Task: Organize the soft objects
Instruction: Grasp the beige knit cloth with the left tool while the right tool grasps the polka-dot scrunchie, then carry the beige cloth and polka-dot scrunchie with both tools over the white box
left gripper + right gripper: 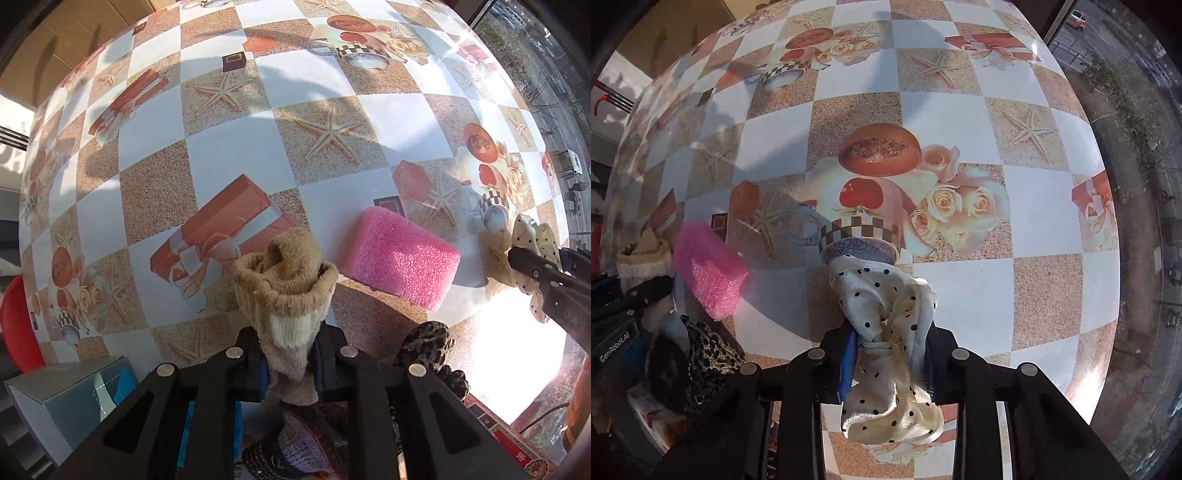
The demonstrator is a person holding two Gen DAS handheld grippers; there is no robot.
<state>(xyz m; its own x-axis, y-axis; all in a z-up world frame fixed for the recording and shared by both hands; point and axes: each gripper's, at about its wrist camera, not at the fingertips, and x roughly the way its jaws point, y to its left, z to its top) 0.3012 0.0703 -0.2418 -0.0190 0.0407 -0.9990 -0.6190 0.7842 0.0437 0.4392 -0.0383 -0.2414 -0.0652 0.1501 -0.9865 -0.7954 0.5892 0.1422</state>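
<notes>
My left gripper (290,363) is shut on a tan and cream rolled sock (286,291), held above the table near its front edge. My right gripper (888,354) is shut on a cream polka-dot scrunchie (886,332); it shows at the right edge of the left wrist view (535,240). A pink sponge (400,254) lies on the table between the two grippers, also seen in the right wrist view (709,273). A leopard-print fabric item (428,345) lies near the front edge, also in the right wrist view (709,350).
The table carries a checkered printed cloth (229,147). A grey-blue box (70,398) stands at the front left. Knitted fabric (295,443) lies below my left gripper. A window with a street outside is at the right (1137,110).
</notes>
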